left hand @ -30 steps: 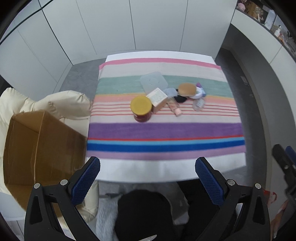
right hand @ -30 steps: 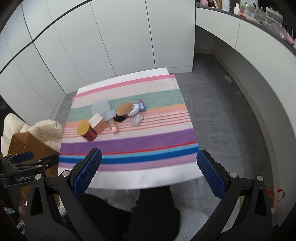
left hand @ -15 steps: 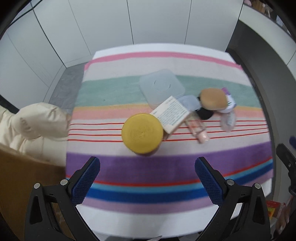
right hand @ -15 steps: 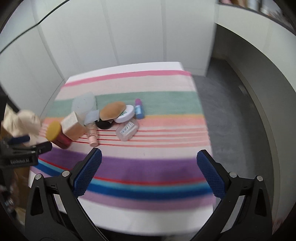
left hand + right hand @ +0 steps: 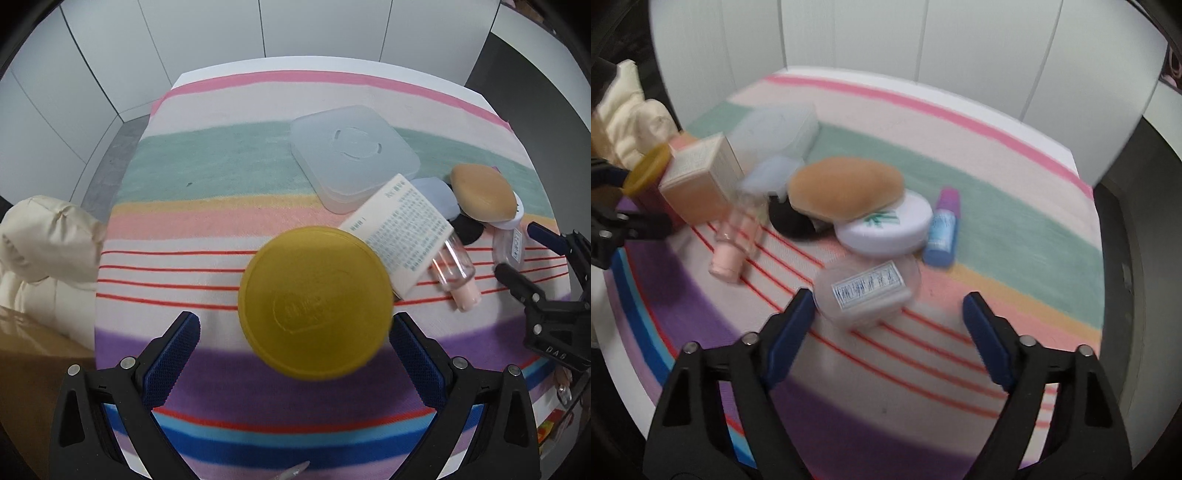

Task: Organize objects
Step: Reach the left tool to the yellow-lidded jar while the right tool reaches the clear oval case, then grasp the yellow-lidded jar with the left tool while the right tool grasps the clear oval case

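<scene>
Left wrist view looks almost straight down on a jar with a yellow lid [image 5: 315, 302], standing upright on the striped cloth [image 5: 221, 162] among a cluster of toiletries, and the left gripper [image 5: 295, 347] hangs over it with its jaws wide apart, holding nothing; the lid sits between and just ahead of the blue pads, apparently untouched. To take it well, the jaws should drop squarely on either side of the jar's body below the lid, since a grip on the lid's rim alone could slip or twist it. A printed carton [image 5: 400, 230] leans right against the lid's far right edge, so the right-hand finger has little room and may nudge the carton over. Beyond that lie a frosted square case [image 5: 351, 151], a tan puff [image 5: 482, 192] and a clear pink-capped bottle [image 5: 456, 269] lying on its side. Right wrist view, which is blurred, shows the right gripper [image 5: 888, 317] with its jaws closing but still empty, a small clear labelled jar [image 5: 868, 291] just ahead of the left-hand pad and not yet pinched. Crowding it from behind are a white round compact [image 5: 886, 225], touching or nearly so, and a blue and purple tube [image 5: 942, 229]. Both grippers work the same cluster, so they could foul each other.
</scene>
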`<action>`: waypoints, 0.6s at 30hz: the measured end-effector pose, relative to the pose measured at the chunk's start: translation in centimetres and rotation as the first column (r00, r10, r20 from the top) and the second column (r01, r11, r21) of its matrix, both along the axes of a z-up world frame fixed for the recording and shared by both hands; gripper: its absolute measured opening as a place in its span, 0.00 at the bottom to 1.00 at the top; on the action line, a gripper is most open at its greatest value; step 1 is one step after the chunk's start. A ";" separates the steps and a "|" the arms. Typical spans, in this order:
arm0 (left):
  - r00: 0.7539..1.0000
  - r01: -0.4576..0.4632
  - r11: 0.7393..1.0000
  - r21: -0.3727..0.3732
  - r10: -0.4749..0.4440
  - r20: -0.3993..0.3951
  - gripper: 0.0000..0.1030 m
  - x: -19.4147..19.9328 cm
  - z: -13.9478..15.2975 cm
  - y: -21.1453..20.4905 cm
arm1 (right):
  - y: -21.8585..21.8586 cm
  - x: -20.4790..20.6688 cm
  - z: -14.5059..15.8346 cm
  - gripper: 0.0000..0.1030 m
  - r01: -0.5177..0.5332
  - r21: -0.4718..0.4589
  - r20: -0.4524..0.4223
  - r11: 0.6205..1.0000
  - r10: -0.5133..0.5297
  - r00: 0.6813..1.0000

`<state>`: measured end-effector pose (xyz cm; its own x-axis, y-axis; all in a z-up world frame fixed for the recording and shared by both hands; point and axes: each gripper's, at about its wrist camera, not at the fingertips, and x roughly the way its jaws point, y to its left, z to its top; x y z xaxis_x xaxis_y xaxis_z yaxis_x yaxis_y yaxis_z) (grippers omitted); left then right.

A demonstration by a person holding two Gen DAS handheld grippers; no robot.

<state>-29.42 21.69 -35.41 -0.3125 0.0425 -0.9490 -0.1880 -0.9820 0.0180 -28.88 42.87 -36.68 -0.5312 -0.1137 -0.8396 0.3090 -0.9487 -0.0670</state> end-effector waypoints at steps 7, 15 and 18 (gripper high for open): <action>0.999 -0.029 0.999 0.045 0.028 0.021 0.84 -1.4 -1.0 -0.3 | 1.4 0.1 0.5 0.57 0.126 -0.082 0.048 0.989 -0.122 0.991; 0.998 -0.055 0.998 0.015 0.056 -0.031 0.53 -1.5 -1.0 0.2 | 2.8 2.4 1.6 0.57 0.301 -0.144 0.145 0.943 -0.281 0.949; 0.998 -0.056 0.998 0.015 0.057 -0.031 0.53 -1.2 -0.9 0.2 | 2.3 3.2 1.8 0.57 0.326 -0.111 0.163 0.939 -0.307 0.938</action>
<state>-30.67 21.91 -36.29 -0.3447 0.0375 -0.9380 -0.1315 -0.9913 0.0087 -25.68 45.17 -34.84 -0.4348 -0.0759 -0.8973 -0.0117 -0.9959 0.0899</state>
